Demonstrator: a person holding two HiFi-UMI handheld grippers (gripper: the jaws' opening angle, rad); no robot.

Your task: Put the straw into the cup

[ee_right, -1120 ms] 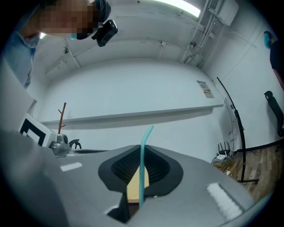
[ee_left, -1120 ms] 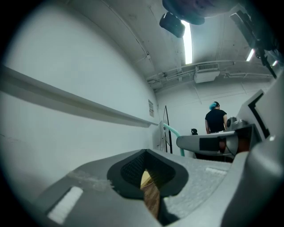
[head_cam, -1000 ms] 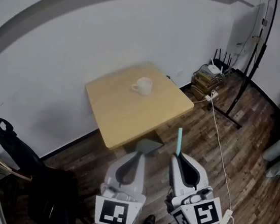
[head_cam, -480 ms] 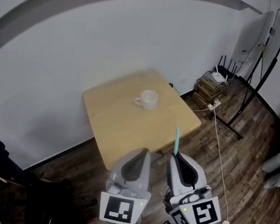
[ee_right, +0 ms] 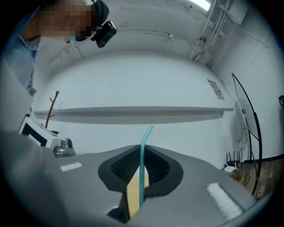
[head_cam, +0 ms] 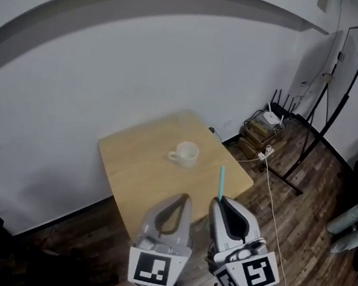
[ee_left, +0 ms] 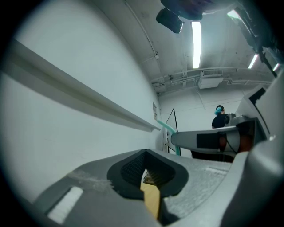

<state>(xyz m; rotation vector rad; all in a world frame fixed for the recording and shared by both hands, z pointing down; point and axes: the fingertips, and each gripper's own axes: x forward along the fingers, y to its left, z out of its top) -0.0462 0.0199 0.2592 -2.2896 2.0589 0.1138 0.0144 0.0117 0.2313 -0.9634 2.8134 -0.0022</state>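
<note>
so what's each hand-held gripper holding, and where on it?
Right hand-held gripper pinches the teal straw near its lower end; the rest sticks up past the jaws. Left hand-held gripper is shut on nothing.

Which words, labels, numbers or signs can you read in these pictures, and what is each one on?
No text here can be read.
On the wall notice: some print, too small to read.
On the marker cubes of the left gripper and right gripper: black-and-white square patterns only, no letters or numbers.
On the cup and the straw: no print to be seen.
</note>
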